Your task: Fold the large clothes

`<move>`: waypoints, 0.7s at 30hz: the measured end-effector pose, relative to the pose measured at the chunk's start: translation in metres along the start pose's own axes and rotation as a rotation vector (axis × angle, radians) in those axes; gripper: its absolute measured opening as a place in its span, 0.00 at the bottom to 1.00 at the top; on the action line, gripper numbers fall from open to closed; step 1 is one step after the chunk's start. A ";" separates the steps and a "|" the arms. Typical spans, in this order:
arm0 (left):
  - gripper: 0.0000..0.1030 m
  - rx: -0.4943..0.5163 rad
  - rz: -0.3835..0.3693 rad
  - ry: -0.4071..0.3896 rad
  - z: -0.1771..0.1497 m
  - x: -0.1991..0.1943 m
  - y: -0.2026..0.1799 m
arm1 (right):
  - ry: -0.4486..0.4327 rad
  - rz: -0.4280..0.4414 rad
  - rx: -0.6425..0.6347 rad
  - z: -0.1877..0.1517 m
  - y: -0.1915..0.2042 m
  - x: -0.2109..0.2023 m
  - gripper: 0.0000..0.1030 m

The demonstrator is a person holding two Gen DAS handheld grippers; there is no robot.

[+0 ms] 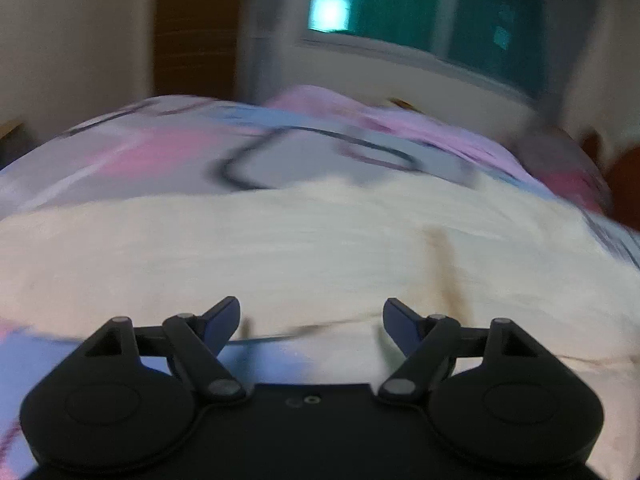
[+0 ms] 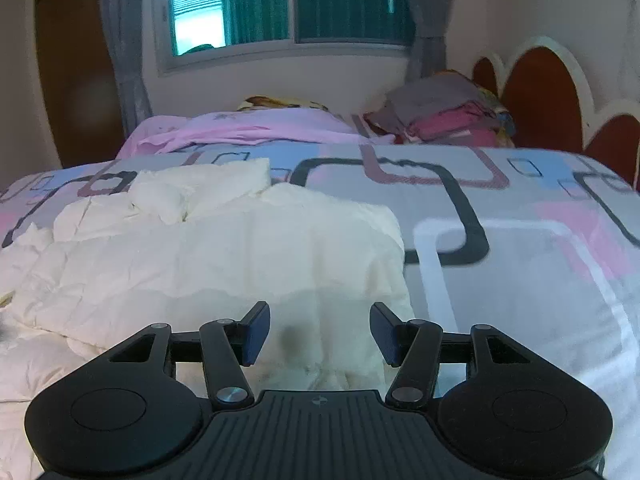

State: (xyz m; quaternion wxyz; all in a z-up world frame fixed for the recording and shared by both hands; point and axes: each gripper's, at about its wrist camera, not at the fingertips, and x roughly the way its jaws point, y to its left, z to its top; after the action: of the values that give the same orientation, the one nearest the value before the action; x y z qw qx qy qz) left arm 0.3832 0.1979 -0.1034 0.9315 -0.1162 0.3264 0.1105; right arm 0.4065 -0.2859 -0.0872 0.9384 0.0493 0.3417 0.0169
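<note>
You are holding both grippers over a cream-white garment (image 2: 224, 256) that is lying crumpled and partly doubled over on the patterned bedspread (image 2: 520, 248). The left gripper (image 1: 311, 322) is showing its jaws spread wide with nothing between them; the cloth is lying beyond the pads, not in them. The right gripper (image 2: 320, 330) is standing about half open, likewise gripping nothing, with the garment's near right edge showing through the gap. Both tools are pointing down and forward, a pose that seems suited to choosing the next edge to pinch rather than carrying fabric.

The garment is occupying the left and middle of the bed in the right wrist view, its right-hand border lying roughly straight where a fold appears to be laid. A darker mark (image 2: 290, 338) is showing on the cloth just ahead of the right jaws. The left wrist view is blurred, so fine creases there cannot be read.

Beyond the garment, a pink sheet (image 2: 240, 130) is bunching along the far side of the bed, and a stack of folded clothes (image 2: 444, 114) is sitting near the headboard (image 2: 540, 100), well apart from the work. A window (image 2: 280, 4) with grey curtains is facing you. Nothing is blocking the near edge; the rumpled upper left portion (image 2: 192, 192) is likely to need smoothing first.
</note>
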 end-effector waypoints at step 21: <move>0.05 -0.649 0.074 -0.060 0.002 0.019 0.210 | 0.024 -0.183 0.117 0.009 0.003 0.011 0.54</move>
State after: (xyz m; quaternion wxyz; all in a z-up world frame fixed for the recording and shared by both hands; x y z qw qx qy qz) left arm 0.3396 0.4004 -0.1445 0.8506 -0.3917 0.2505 0.2457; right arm 0.4210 -0.2831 -0.0870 0.9273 0.0725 0.3565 -0.0884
